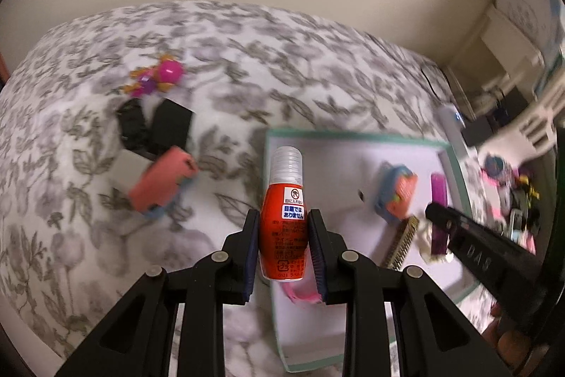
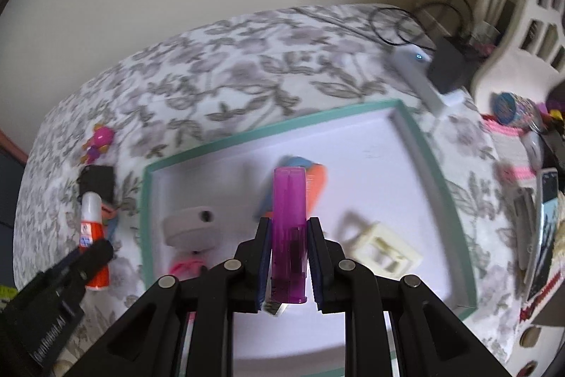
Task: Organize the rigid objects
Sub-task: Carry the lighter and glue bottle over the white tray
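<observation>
my left tongs (image 1: 282, 235) hold the orange bottle (image 1: 282, 211) upright at the tray (image 1: 455, 161) edge; right tongs (image 2: 289, 257) grip the purple case (image 2: 289, 228) over it.

Left wrist view: mounted behind the left gripper (image 1: 282, 228), looking steeply down, close above the left edge of the tray (image 1: 455, 165) on the bedspread (image 1: 247, 59), wall beyond. Right wrist view: behind the right gripper (image 2: 287, 235), equally steep and close, over the tray's (image 2: 416, 136) middle. Both views share the tray, the bedspread (image 2: 247, 66) and each other's gripper.
</observation>
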The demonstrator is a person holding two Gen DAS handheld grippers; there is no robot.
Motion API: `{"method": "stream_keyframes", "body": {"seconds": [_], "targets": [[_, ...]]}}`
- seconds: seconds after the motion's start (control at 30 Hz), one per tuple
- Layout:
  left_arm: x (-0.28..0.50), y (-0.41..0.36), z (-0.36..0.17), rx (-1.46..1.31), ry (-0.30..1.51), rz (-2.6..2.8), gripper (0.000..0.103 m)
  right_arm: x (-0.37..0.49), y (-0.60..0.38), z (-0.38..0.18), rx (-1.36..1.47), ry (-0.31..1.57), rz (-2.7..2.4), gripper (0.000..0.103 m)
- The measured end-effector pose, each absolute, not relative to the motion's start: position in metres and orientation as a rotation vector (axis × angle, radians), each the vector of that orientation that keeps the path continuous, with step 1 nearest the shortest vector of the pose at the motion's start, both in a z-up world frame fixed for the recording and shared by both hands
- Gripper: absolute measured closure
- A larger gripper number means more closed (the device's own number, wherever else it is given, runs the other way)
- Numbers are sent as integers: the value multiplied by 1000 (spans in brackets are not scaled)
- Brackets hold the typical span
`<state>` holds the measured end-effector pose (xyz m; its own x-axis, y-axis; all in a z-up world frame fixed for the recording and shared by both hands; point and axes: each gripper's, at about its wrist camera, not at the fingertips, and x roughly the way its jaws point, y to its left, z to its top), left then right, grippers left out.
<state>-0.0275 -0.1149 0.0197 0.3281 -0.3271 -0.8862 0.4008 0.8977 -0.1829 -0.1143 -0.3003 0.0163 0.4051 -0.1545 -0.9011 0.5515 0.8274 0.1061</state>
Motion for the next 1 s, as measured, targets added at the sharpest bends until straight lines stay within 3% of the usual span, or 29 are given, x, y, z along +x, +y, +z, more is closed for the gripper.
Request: {"method": "stream_keyframes", "body": {"seconds": [1.0], "targets": [[-56, -164, -23, 251, 1242, -548, 75, -118, -307, -21, 404, 1234, -457, 81]]}}
